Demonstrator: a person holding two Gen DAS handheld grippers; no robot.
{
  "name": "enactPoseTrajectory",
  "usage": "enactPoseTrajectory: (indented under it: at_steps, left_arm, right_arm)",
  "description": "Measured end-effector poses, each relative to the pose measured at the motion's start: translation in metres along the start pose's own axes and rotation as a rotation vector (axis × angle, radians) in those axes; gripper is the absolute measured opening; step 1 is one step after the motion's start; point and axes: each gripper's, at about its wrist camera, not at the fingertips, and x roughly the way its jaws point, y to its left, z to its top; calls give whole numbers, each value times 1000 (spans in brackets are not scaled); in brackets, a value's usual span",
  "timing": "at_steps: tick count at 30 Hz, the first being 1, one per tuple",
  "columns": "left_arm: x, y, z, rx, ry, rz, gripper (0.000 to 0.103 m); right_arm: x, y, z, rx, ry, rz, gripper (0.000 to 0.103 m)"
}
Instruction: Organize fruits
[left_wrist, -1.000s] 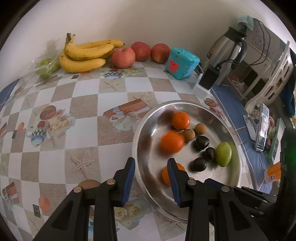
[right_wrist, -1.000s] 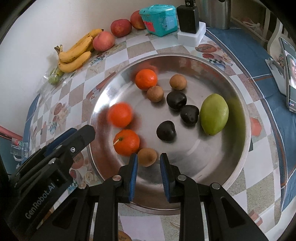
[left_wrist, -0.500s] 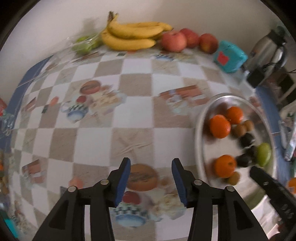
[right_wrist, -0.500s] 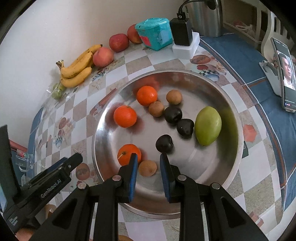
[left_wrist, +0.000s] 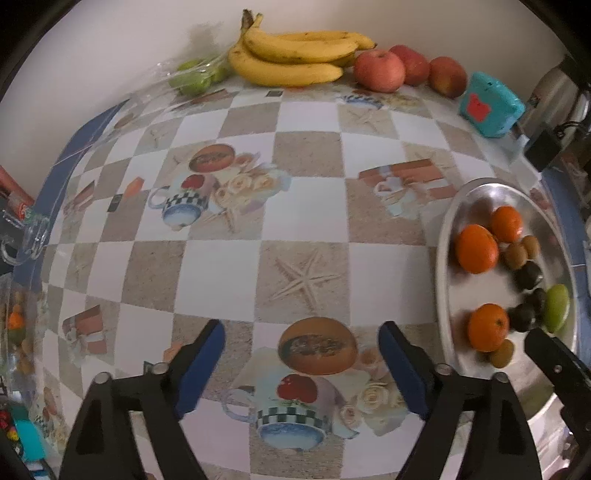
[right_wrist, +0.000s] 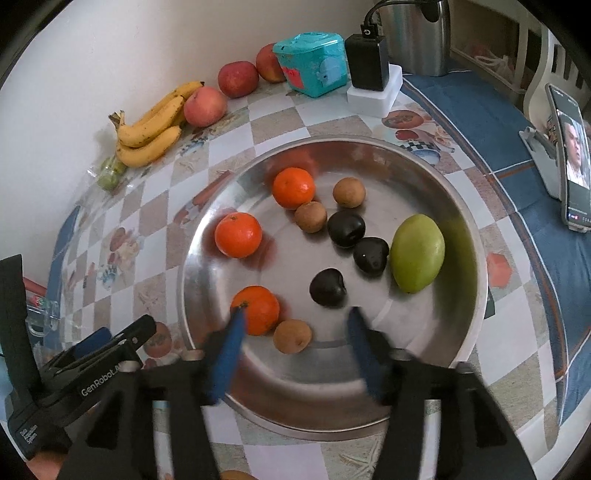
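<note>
A round steel tray (right_wrist: 469, 236) holds three oranges (right_wrist: 238, 235), three small brown fruits (right_wrist: 292, 336), three dark plums (right_wrist: 327, 287) and a green mango (right_wrist: 417, 253). My right gripper (right_wrist: 295, 334) is open and empty, low over the tray's near side, with the nearest brown fruit between its blurred fingers. My left gripper (left_wrist: 301, 345) is open and empty over the checkered tablecloth, left of the tray (left_wrist: 443, 258). Bananas (left_wrist: 295, 55) and three apples (left_wrist: 380, 70) lie along the back wall.
A teal box (right_wrist: 314, 68), a black charger on a white block (right_wrist: 369, 74) and a steel kettle (right_wrist: 417, 33) stand behind the tray. A phone on a stand (right_wrist: 570, 155) is at right. A bag of green fruit (left_wrist: 195, 75) lies beside the bananas.
My right gripper has opened wide over the tray. My left gripper has swung left off the tray, over the tablecloth, and opened wider. One orange rolled and came to rest.
</note>
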Motion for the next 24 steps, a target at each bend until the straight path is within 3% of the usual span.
enactPoseTrajectory:
  at_steps: [6,14,16,17,24]
  left_arm:
    - [4,7,0,-20,1,42,103]
    - [3,15,-2,-51,-16,60,103]
    - [3,17,-4,-55,-26,65,103]
    - [3,17,-4,-55,-28,69,103]
    - [4,28,-8,-69,-51,116,103]
  right_arm:
    - [3,0,-1,-22,1,-46,71]
    - [6,0,-2,-27,13,-47,71]
    - [7,1,-2,-33,13,-44,80]
    - [7,1,-3,-35,11,-43,94]
    - [5,7,-6,-50,-10,-36,95]
